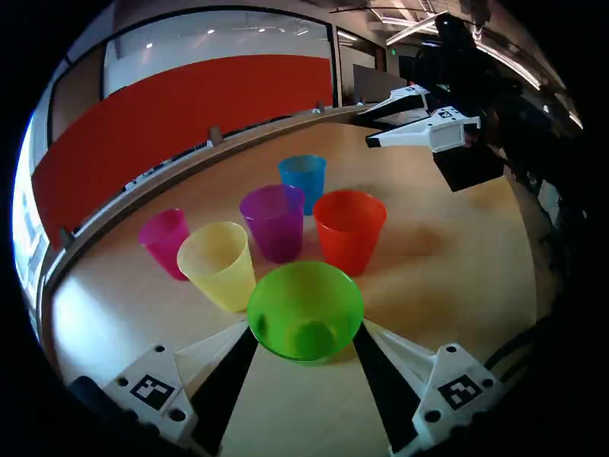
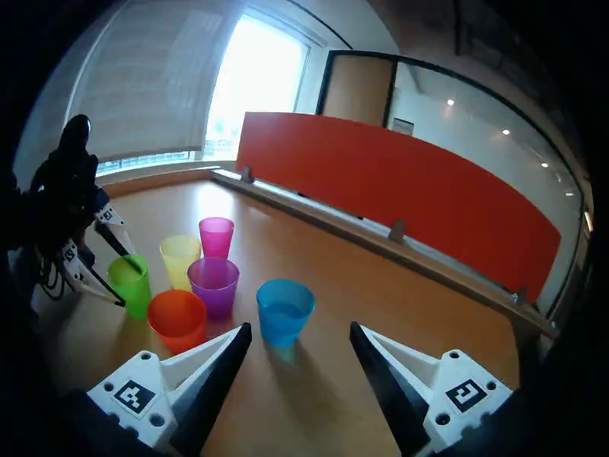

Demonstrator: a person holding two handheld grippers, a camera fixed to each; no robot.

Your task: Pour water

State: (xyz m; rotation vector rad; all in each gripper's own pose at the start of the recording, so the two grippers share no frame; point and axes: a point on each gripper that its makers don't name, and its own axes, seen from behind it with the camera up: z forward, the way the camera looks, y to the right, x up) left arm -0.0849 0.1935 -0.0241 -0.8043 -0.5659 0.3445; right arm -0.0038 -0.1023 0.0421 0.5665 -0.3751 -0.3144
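Six cups clustered on the table [image 1: 457, 266]. The green cup [image 1: 304, 305] sits bottom centre of the left gripper view, upright. The left gripper [image 1: 304, 326] has its fingers pressed on both sides of it. The blue cup [image 2: 285, 308], with water in it, is lower centre of the right gripper view. The right gripper [image 2: 298, 329] is spread wide, holding nothing. Orange cup [image 1: 350, 228], purple cup [image 1: 274, 221], yellow cup [image 1: 218, 263] and pink cup [image 1: 165, 242] stand alongside.
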